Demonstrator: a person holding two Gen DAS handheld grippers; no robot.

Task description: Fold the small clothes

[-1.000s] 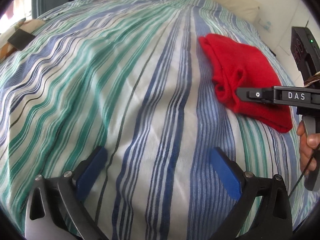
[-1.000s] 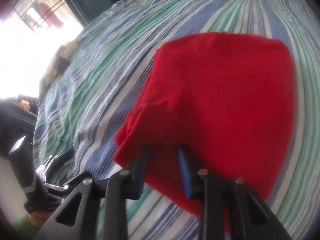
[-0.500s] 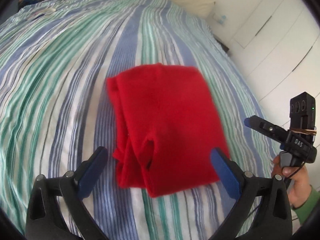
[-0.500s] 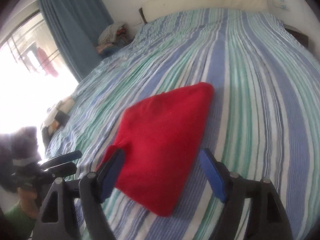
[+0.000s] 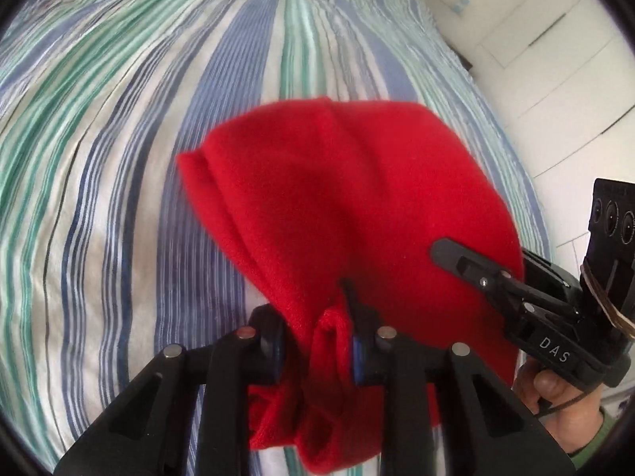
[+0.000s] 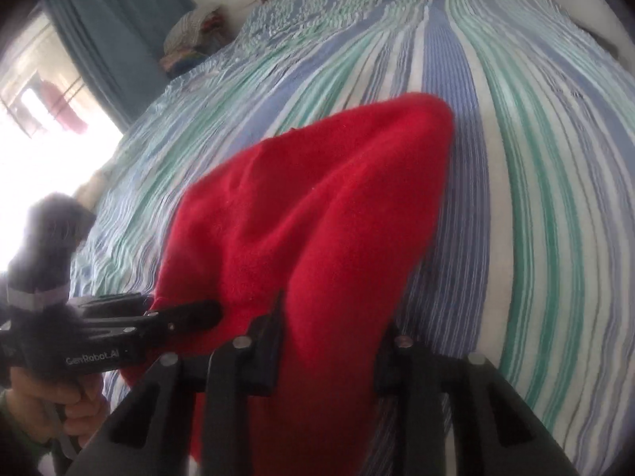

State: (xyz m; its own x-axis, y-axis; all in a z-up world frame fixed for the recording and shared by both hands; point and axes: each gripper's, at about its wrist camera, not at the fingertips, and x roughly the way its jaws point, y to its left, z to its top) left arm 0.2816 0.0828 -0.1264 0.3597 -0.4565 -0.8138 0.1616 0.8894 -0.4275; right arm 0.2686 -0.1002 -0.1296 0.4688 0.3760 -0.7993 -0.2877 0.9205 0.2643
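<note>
At the lower middle of the left wrist view, the left gripper (image 5: 317, 341) had just been closing, and its jaws stood narrow, pinching a bunched fold of the red garment (image 5: 349, 206). The garment spread up from there over the centre of the frame, lying on the striped bedspread (image 5: 119, 158). At the lower middle of the right wrist view, the right gripper (image 6: 333, 337) had likewise just been closing, its jaws clamped on the near edge of the same red cloth, which rose toward the upper centre. A hand (image 5: 555, 392) gripped the right tool's handle at the lower right of the left view.
</note>
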